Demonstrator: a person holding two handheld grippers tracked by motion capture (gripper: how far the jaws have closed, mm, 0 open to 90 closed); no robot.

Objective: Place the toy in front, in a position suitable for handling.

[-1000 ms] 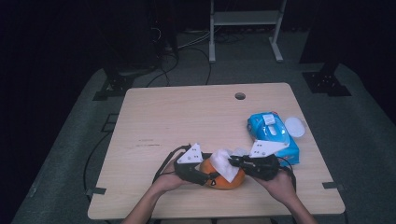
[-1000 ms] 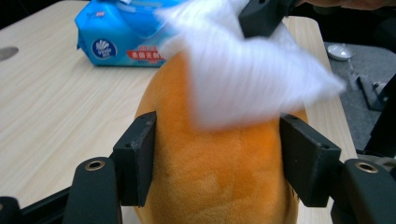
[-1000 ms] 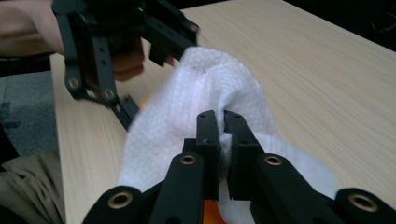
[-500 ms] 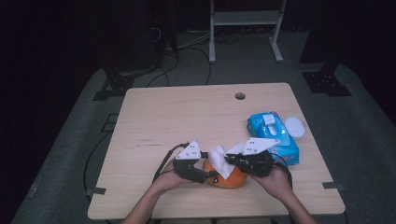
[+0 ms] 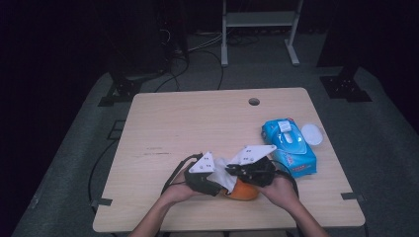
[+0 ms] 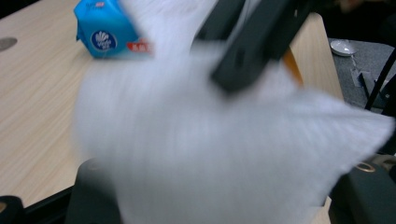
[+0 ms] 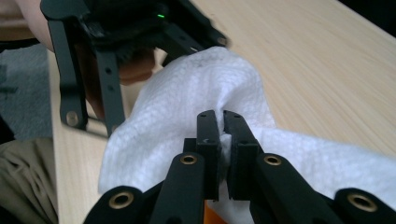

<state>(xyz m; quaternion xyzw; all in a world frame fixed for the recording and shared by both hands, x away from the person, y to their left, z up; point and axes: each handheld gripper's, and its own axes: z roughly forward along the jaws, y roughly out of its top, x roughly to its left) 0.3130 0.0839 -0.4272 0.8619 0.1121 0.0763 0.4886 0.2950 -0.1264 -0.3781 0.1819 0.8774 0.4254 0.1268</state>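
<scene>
Two grippers meet at the near edge of the table (image 5: 163,118), over an orange object (image 5: 245,191), with a white wipe (image 5: 226,175) between them.

Right gripper (image 7: 222,116): jaws pinched tight on a fold of the wipe, cloth bunched between the pads. Compared with a second ago, this hand has slid a little toward the left one in the high view, dragging the wipe across the top of the orange object. The blur of the cloth in the left gripper view fits a wiping stroke.

Left gripper (image 5: 210,178): at the orange object's left side, jaws partly apart and just now closing a touch. It appears to steady the object, but the wipe covers its pads, so I cannot tell whether they press on it.

Blue wipe pack (image 5: 289,145) lies to the right, unmoved, white lid (image 5: 312,133) beside it.

Judgement: wiping is under way; more of the object's surface likely remains to be covered.
</scene>
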